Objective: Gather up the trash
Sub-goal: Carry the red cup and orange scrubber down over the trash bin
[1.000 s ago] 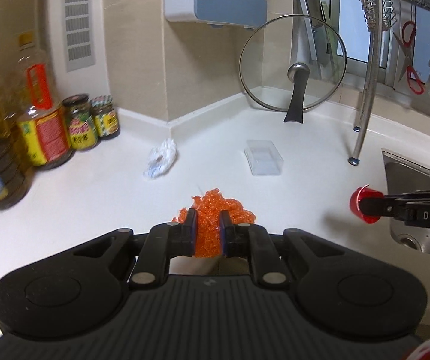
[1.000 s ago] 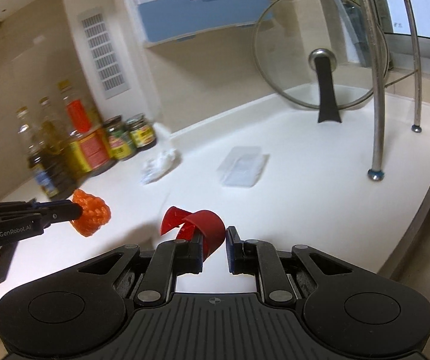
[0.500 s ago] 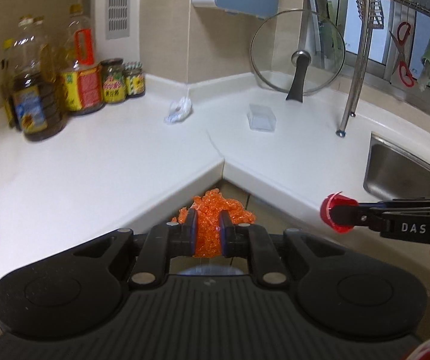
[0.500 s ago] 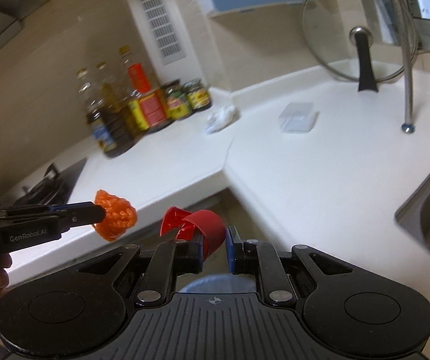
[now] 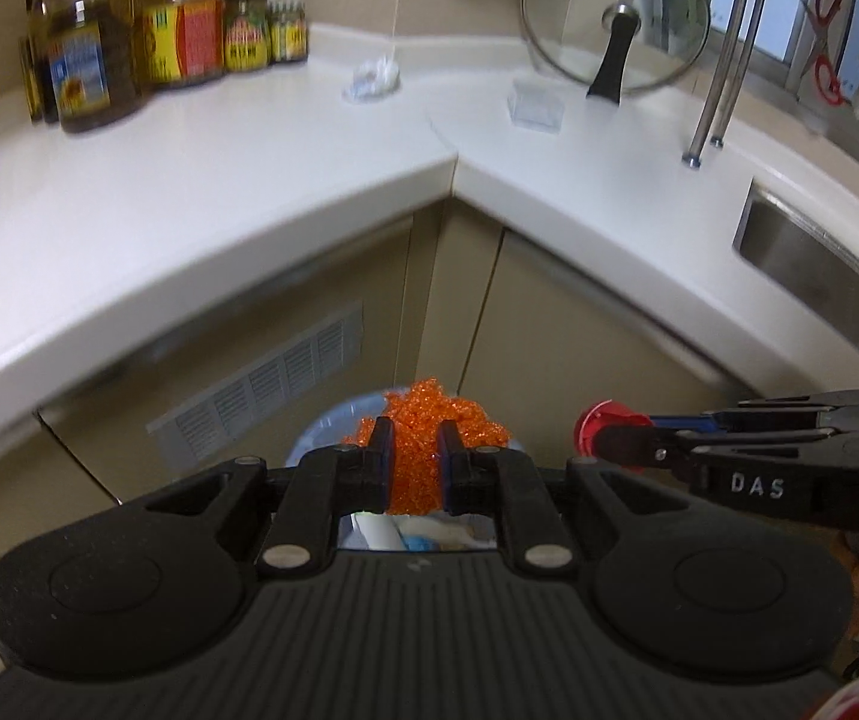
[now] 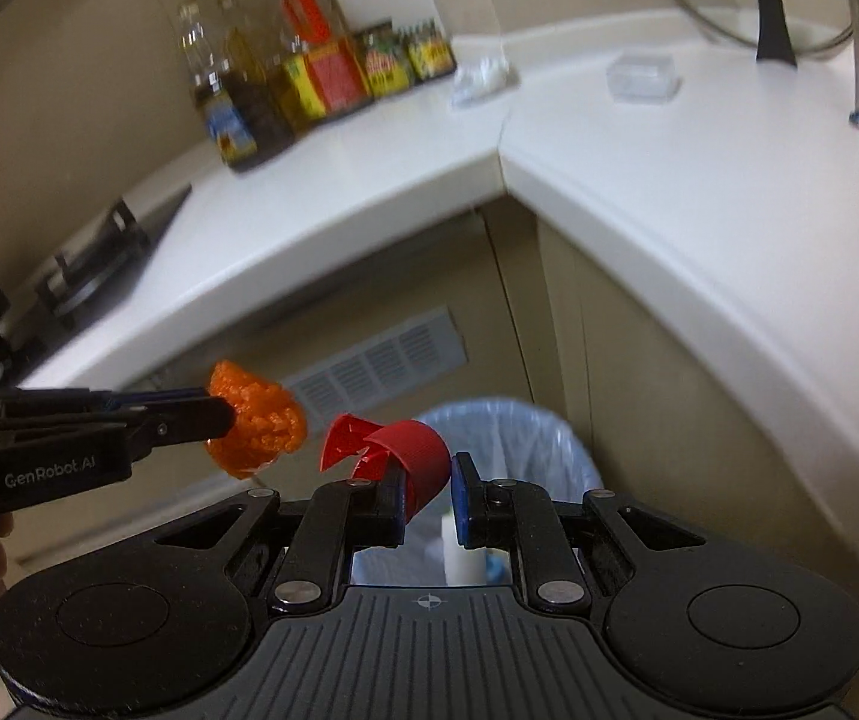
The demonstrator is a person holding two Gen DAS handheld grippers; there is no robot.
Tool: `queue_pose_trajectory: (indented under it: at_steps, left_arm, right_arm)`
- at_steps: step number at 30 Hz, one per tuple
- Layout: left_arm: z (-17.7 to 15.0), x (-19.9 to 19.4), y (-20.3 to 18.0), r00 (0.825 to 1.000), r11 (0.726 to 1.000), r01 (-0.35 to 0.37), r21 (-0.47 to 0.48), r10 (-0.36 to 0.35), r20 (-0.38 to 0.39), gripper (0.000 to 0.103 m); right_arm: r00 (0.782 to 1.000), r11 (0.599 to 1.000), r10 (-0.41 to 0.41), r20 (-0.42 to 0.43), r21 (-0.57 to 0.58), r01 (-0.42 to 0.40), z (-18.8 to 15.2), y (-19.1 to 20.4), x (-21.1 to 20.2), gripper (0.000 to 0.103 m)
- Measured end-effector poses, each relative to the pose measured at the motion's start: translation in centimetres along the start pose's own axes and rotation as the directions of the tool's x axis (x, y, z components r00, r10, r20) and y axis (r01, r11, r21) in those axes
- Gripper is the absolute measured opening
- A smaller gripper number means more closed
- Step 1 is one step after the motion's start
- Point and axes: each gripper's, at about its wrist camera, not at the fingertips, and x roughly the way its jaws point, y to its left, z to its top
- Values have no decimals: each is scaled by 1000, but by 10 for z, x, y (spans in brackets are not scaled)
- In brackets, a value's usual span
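My left gripper [image 5: 415, 456] is shut on an orange mesh wad [image 5: 429, 420], held above a bin lined with a pale blue bag [image 5: 321, 438]. My right gripper [image 6: 428, 483] is shut on a red bottle cap [image 6: 411, 450], also over the bin [image 6: 525, 438]. In the right wrist view the left gripper [image 6: 219, 414] and the orange wad [image 6: 255, 420] hang to the left. In the left wrist view the right gripper [image 5: 597, 438] with the red cap [image 5: 600, 420] is at the right. A crumpled white wad [image 5: 372, 78] and a clear plastic box [image 5: 536, 105] lie on the counter.
The white corner counter [image 5: 249, 168] carries oil bottles and jars [image 5: 147, 48] at the back left and a glass lid [image 5: 615, 36] leaning on the wall. A steel sink [image 5: 819, 264] is at the right, a hob [image 6: 81, 264] at the left. Beige cabinet doors [image 5: 549, 348] stand behind the bin.
Both grippers have pulled back from the counter and dropped below its edge, still holding the orange wad and the red cap. The bin has come into view beneath them.
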Motion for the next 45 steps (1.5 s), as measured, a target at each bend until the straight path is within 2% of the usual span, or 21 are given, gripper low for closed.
queue_pose_trajectory:
  at_steps: [8,15,22,30,40,45]
  left_arm:
    - [-25,46,17,993,1000,10,-24,-13,-113,13]
    - [-35,85,27,982,999,12,-33,-18,-187,13]
    - [-39,127,31,973,998,25,-50,-36,-227,13]
    - [-38,165,29,968,998,30,-51,-42,-249,14]
    - [-32,184,32,965,998,42,-43,-51,-257,18]
    - [-32,189,35,962,998,45,-35,-53,-268,27]
  right_arm:
    - [993,999,-29,-112,26,32,-24,-8,50,15]
    - [986,997,-60,-153,47,68,-37,-17,87,15]
    - [982,991,-102,-159,73,115,-42,-29,119,16]
    - [979,984,-143,-147,89,157,-37,-44,138,16]
    - [977,976,-153,-147,130,173,-33,-53,146,16]
    - [977,974,-152,-152,143,174,-32,-54,150,16]
